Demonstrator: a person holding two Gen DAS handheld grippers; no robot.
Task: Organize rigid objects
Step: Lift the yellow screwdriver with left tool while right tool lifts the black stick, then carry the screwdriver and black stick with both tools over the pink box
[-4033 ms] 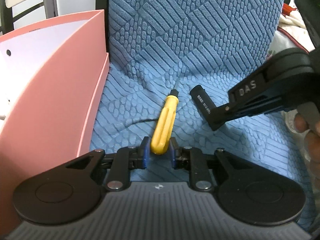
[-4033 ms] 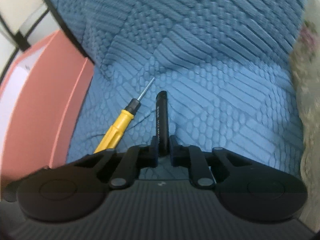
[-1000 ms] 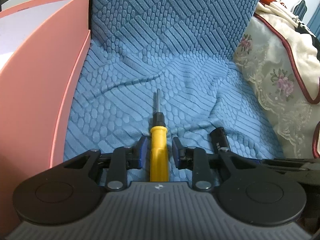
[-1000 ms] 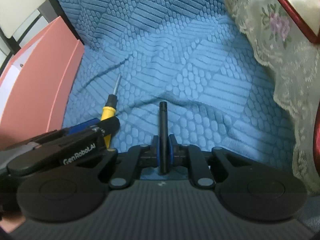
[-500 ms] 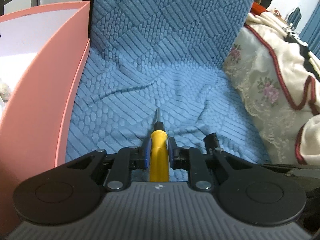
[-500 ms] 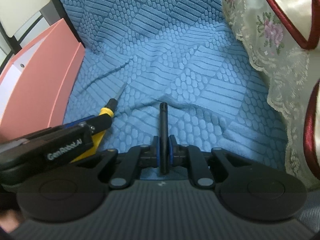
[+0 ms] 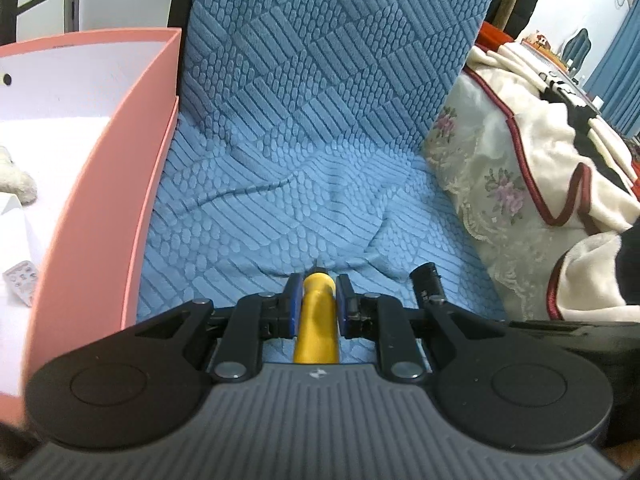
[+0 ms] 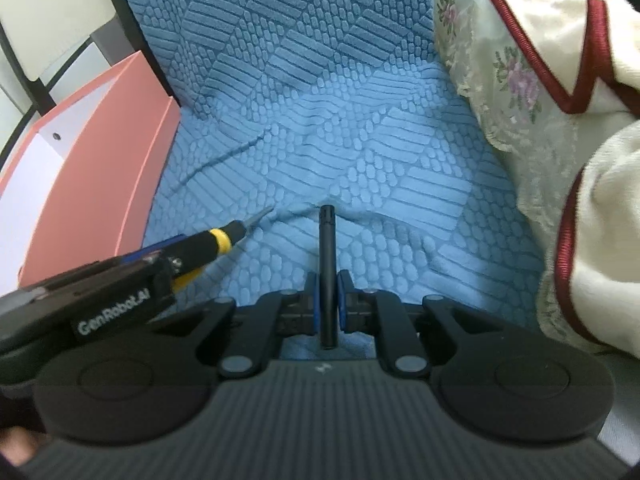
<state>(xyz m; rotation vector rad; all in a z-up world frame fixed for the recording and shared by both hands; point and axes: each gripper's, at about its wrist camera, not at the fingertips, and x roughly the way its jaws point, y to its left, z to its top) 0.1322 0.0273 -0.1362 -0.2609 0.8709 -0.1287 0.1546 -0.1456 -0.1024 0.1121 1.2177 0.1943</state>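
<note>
My left gripper (image 7: 317,298) is shut on the yellow handle of a screwdriver (image 7: 316,320) and holds it above the blue cushion (image 7: 280,208); its tip points forward. The screwdriver (image 8: 216,242) and the left gripper's body (image 8: 88,300) also show at the left of the right wrist view. My right gripper (image 8: 328,300) is shut on a thin black rod (image 8: 327,264) that sticks forward. The rod's end (image 7: 428,280) shows to the right in the left wrist view.
A pink open box (image 7: 108,208) stands at the left, with a white fluffy item (image 7: 14,178) and a blister pack (image 7: 20,280) inside. A cream floral blanket with red piping (image 7: 520,160) lies at the right. The cushion's upright back (image 7: 328,40) rises behind.
Both grippers have lifted and pulled back with their objects. The left gripper closed on the screwdriver handle about half a second ago, and more of the pink box's inside now shows.
</note>
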